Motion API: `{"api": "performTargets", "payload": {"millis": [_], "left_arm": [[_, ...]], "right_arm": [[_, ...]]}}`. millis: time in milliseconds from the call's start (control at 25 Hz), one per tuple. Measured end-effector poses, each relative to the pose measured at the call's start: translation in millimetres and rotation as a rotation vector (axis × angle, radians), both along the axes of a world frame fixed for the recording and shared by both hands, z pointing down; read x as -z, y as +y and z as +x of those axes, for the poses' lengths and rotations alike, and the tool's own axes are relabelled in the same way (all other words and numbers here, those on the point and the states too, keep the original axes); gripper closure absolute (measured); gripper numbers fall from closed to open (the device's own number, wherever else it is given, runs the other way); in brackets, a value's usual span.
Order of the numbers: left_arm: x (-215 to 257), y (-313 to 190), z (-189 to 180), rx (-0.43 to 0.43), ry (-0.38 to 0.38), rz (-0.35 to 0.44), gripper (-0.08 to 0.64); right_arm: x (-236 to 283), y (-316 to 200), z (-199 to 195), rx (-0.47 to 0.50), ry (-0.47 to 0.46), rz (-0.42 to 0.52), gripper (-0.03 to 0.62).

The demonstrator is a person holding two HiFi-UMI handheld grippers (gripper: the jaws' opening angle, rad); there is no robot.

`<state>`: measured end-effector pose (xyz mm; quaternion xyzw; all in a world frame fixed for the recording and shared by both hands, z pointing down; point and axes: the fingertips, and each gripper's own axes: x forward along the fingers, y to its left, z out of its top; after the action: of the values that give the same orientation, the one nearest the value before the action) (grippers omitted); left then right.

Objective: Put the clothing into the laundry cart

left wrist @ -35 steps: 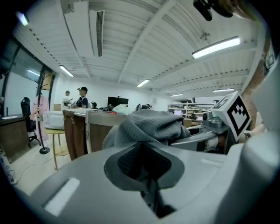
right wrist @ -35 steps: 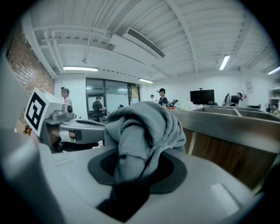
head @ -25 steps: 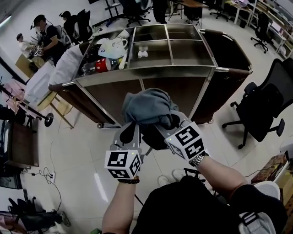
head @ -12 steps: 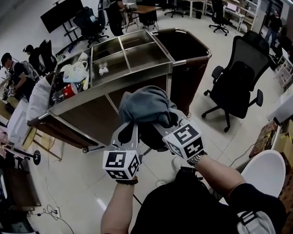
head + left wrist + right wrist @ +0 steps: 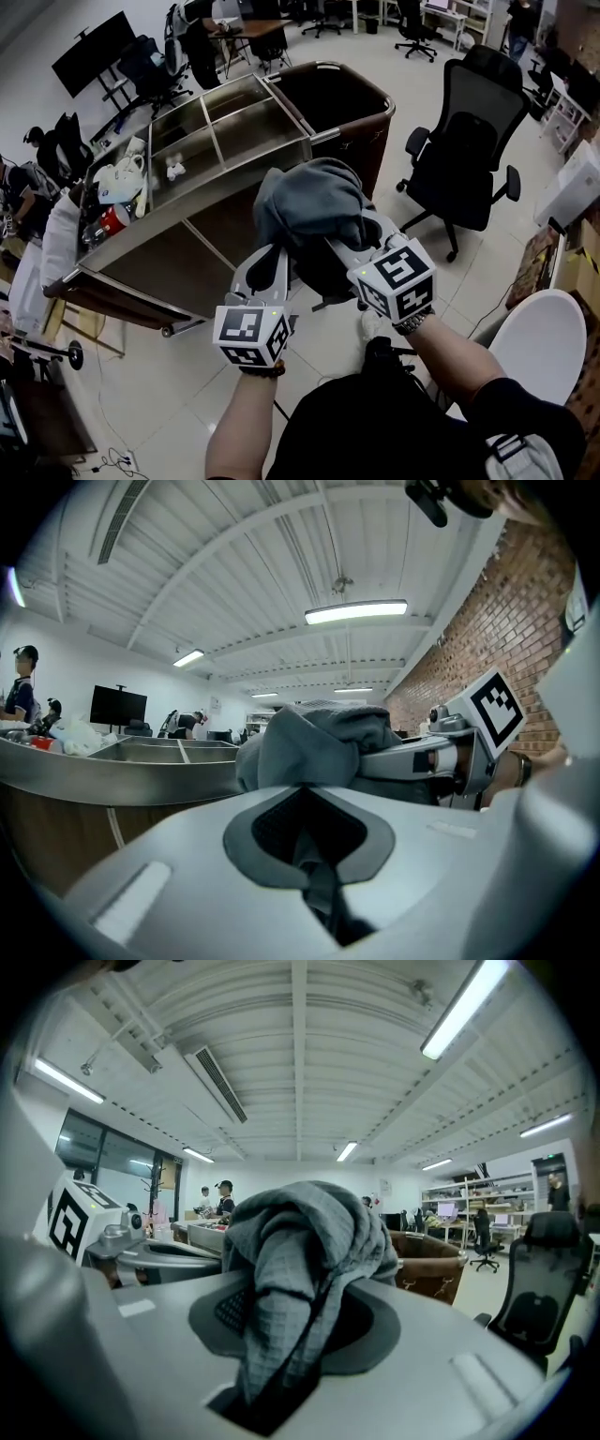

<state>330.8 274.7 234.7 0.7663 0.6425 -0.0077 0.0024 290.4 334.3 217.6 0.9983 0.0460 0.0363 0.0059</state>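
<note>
A bundled grey garment (image 5: 309, 199) hangs in the air between both grippers, in front of the laundry cart (image 5: 281, 155). My left gripper (image 5: 273, 255) is shut on a strip of the cloth (image 5: 314, 747) that runs down between its jaws. My right gripper (image 5: 343, 246) is shut on the garment (image 5: 298, 1241) too, with folds piled over its jaws. Both grippers point level, side by side. The cart's brown bag (image 5: 330, 92) stands open just beyond the bundle, and in the right gripper view the bag (image 5: 431, 1262) shows to the right of the cloth.
The cart's steel top compartments (image 5: 202, 131) hold white items and a red can at their left end. A black office chair (image 5: 469, 141) stands right of the bag. More chairs, desks and people are at the back. A white round seat (image 5: 534, 347) is near my right side.
Both grippers have carried the garment to the right along the cart. The brown bag end now lies straight ahead of the bundle, and the black chair has come closer on the right.
</note>
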Motion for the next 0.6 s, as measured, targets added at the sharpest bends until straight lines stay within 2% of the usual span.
{"api": "performTargets", "payload": {"millis": [320, 600], "left_arm": [[11.2, 73.2, -13.1, -0.039, 0.036, -0.002, 0.558], [29.8, 146.3, -8.7, -0.045, 0.068, -0.022, 0.558]], "right_arm": [[25.2, 73.5, -16.7, -0.031, 0.073, 0.009, 0.445], [54.0, 146.4, -9.1, -0.021, 0.130, -0.001, 0.445]]}}
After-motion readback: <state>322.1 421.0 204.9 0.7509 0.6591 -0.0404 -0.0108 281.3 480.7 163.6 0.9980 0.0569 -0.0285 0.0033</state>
